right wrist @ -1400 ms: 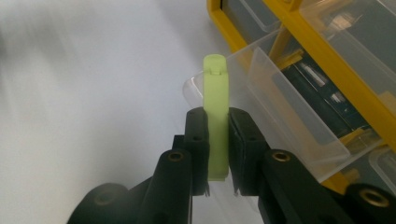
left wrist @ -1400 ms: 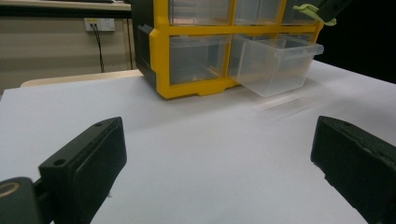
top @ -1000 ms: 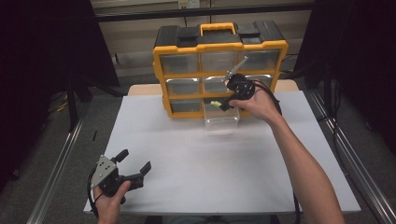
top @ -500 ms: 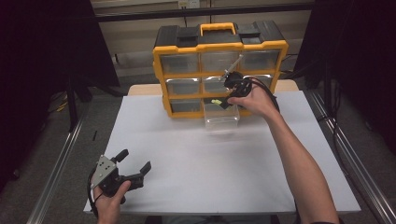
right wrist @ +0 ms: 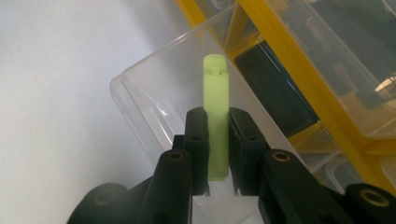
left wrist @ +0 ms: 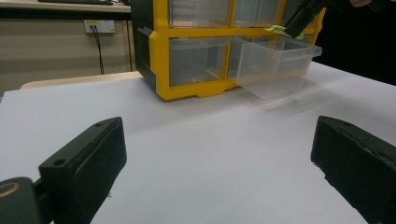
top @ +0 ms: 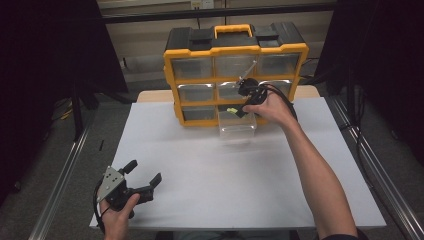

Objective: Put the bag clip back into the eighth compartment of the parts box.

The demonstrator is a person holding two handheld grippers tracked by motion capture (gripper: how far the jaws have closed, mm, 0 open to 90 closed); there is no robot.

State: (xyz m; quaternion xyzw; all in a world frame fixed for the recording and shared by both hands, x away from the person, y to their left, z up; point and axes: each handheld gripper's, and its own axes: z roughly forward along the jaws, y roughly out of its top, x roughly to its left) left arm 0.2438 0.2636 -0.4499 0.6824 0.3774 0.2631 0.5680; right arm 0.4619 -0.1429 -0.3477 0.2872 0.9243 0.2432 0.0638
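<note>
- Left gripper [top: 145, 182]: black two-jaw tool with a grey three-cornered plate, held low at the near left corner of the white table sheet [top: 210, 185]. Jaws spread wide, nothing between them; well apart from the work.
- White table sheet: plain paper-like cover, bare between the two grippers.
- Clear plastic drawer [top: 237, 126]: pulled out of the bottom row, open top, transparent walls; no contents can be made out inside.
- Right gripper [right wrist: 218, 140]: black jaws pressed onto a pale green flat plastic clip [right wrist: 216, 116], pinching its lower half. Held above the open drawer.
- Pale green flat plastic clip: narrow strip, rounded far end with a small notch, matte finish, pointing out over the drawer's interior, not touching its walls.
- Yellow-and-black plastic organiser cabinet [top: 235, 50]: nine clear drawers in three rows, carry handle on top, standing at the far edge.
- Risk: the clip juts past the pads; released at a slant it may catch the drawer rim and fall onto the sheet.
- Risk: a downward nudge on the pulled-out drawer could tip it from its slot.
</note>
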